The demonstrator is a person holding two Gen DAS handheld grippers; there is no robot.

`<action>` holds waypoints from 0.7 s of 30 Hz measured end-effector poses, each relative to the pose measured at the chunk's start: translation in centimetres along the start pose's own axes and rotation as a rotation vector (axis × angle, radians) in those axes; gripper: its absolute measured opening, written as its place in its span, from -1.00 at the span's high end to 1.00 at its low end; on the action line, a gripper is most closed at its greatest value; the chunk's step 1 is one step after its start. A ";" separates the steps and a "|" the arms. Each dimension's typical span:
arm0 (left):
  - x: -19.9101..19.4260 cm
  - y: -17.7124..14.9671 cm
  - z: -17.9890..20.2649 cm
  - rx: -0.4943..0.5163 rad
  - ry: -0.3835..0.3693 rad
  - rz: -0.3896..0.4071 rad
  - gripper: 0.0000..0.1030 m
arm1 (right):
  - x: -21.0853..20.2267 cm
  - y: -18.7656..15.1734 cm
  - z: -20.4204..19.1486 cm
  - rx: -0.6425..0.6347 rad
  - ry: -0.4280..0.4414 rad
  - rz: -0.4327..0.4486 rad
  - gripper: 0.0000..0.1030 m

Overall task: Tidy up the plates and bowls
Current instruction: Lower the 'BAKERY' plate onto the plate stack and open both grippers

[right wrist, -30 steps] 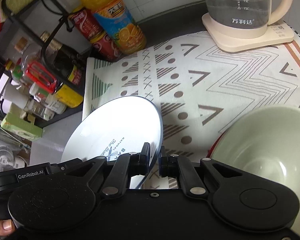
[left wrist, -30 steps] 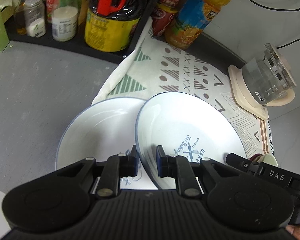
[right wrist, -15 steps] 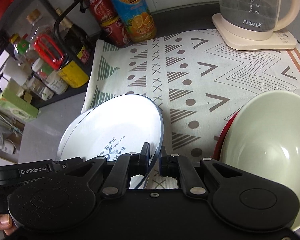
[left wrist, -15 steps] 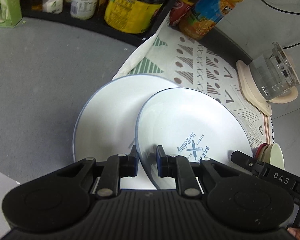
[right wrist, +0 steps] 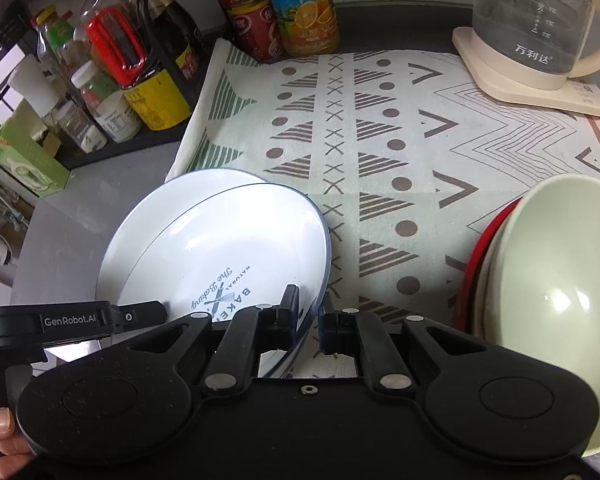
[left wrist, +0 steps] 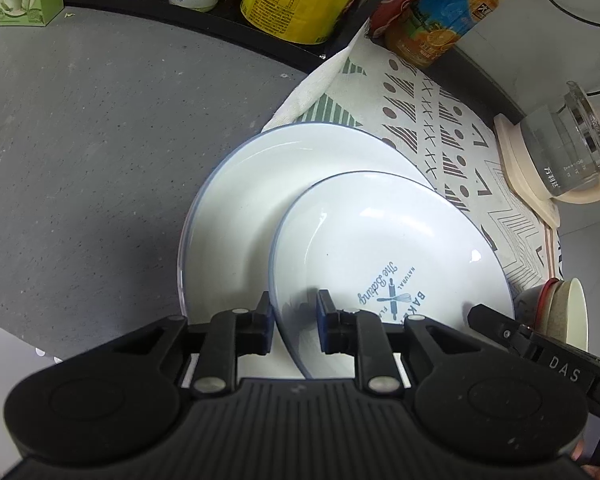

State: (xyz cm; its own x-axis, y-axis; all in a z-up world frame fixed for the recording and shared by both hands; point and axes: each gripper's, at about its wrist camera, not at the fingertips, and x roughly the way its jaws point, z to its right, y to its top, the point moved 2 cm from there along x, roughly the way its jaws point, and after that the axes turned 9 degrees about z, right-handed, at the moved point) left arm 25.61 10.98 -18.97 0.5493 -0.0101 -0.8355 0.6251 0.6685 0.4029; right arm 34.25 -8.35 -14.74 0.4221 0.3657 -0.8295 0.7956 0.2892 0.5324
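Grey counter [left wrist: 80, 168], patterned cloth [right wrist: 380, 140] beside it. Top plate [left wrist: 380, 248] tilted over lower plate [left wrist: 236, 216]. Left gripper [left wrist: 292, 316] straddles top plate's near rim, jaws just opening, small gap to pads. Right gripper [right wrist: 310, 316] clamped on same plate's rim. Green bowl [right wrist: 556, 288] near right edge.

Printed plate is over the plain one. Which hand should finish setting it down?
Right, probably. The right gripper is clamped on the printed plate's rim, while the left gripper's jaws have just been opening and stand slack around that rim, above the plain plate.
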 end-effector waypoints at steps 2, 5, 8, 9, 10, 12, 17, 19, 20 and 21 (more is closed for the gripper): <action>0.1 0.1 0.1 0.000 0.002 -0.001 0.62 | 0.1 -0.1 0.0 0.000 -0.004 0.002 0.81; 0.4 0.2 0.1 -0.008 0.002 -0.014 0.62 | 0.3 -0.1 0.0 0.001 -0.006 0.001 0.81; 0.7 0.4 0.0 -0.014 0.000 -0.034 0.62 | 0.6 -0.3 0.0 0.002 -0.016 -0.001 0.80; 0.8 0.5 -0.1 -0.008 0.007 -0.038 0.62 | 0.7 -0.3 0.0 0.007 -0.017 -0.002 0.80; 0.8 0.8 0.0 0.007 0.014 -0.029 0.62 | 0.8 -0.3 0.0 0.013 -0.018 -0.003 0.79; 0.4 1.3 0.2 0.026 0.029 -0.007 0.62 | 1.0 -0.5 0.1 0.011 -0.027 -0.003 0.77; -0.4 2.2 0.2 0.048 0.041 0.004 0.62 | 1.3 -0.6 0.0 0.013 -0.020 -0.004 0.76; -1.1 2.6 0.1 0.048 0.063 0.027 0.57 | 1.4 -0.6 0.0 0.018 -0.020 -0.001 0.75; -1.6 2.8 0.1 0.045 0.074 0.051 0.42 | 1.5 -0.6 0.0 0.021 -0.019 -0.002 0.74; -2.1 3.0 0.1 0.045 0.081 0.076 0.17 | 1.6 -0.6 0.0 0.025 -0.017 -0.005 0.74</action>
State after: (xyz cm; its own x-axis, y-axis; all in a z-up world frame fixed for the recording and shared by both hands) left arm 26.38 12.93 -15.99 0.5508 0.1010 -0.8285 0.6082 0.6312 0.4813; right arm 34.47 -7.97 -16.42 0.4251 0.3492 -0.8351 0.8083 0.2687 0.5239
